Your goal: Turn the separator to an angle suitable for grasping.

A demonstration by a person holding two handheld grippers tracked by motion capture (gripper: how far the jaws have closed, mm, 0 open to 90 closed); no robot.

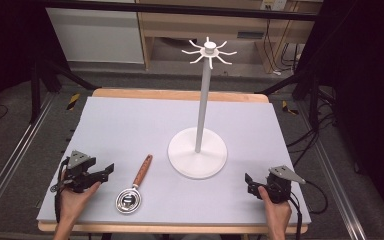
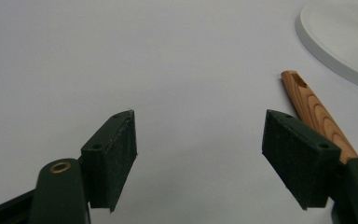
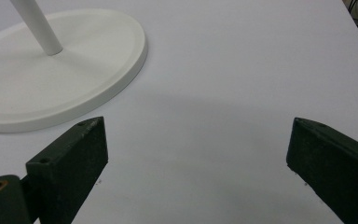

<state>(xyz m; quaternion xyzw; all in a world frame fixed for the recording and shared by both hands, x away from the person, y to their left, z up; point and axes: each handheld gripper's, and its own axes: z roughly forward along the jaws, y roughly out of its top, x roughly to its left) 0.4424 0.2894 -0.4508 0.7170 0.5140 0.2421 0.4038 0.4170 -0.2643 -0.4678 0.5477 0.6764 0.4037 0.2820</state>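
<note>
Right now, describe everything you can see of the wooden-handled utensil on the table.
The utensil lies flat on the grey table, between the left hand-held gripper and the stand's white round base, touching neither. Its handle looks like reddish-brown wood with clear grain and a slot near its far end, pointing away from the person. The near end is a shiny round metal bowl. Nothing grips it.

Strainer (image 1: 132, 189) beside white stand (image 1: 198, 150)

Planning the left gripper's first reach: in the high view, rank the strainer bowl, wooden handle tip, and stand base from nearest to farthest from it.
From the left gripper:
1. Strainer bowl, just right, nearer the person.
2. Wooden handle tip, right, slightly farther back.
3. Stand base, farthest right, mid-table.
</note>
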